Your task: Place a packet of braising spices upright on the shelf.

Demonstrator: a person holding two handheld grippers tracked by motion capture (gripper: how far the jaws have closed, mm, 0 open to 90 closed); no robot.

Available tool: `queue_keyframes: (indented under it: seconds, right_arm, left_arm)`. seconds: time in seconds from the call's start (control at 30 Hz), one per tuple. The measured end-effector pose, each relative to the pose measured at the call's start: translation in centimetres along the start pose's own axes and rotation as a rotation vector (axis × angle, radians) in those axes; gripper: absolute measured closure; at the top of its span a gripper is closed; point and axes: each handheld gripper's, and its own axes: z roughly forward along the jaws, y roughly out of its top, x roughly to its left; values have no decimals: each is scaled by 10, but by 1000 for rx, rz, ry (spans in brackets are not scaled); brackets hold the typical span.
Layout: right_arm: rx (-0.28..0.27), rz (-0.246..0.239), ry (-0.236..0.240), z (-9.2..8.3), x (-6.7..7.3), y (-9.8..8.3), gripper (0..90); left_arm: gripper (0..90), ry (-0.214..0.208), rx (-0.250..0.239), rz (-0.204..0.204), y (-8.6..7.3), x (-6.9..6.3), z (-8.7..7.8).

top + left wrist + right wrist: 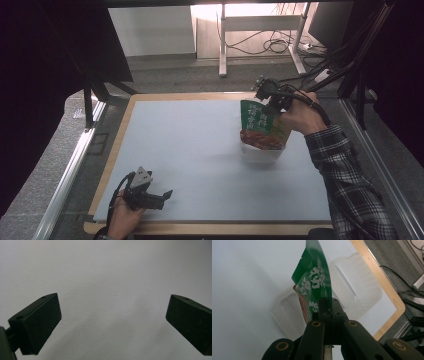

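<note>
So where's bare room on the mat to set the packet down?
The mat is bare between the left gripper and the clear tub, and along its far edge. It is crowded at the right, where the right gripper holds the green packet over the tub.

- Glossy green and red printed foil snack pouch (pixel 314 282), smooth and shiny.
- Clear, lightly frosted plastic container (pixel 287 312) and its clear plastic lid (pixel 359 287).
- Matt pale blue-grey table mat (pixel 190 150), smooth.
- Light wooden table edge (pixel 165 96).
- Matt black plastic jaws on both grippers.
</note>
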Motion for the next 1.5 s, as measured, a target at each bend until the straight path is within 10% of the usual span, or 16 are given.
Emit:
queue_keyframes:
  seconds: [0.33, 0.43, 0.9, 1.5]
  right_arm:
    - [-36, 25, -9, 16, -6, -3, 887]
    - [-90, 54, 61, 17, -11, -11, 742]
    - [-270, 86, 27, 13, -14, -30, 236]
    - [-360, 129, 16, 6, -16, -58, 47]
  left_arm:
    - [0, 1, -5, -5, 0, 0, 0]
    - [0, 0, -3, -1, 0, 0, 0]
    - [0, 2, 0, 0, 0, -1, 1]
    - [0, 0, 3, 0, 0, -1, 1]
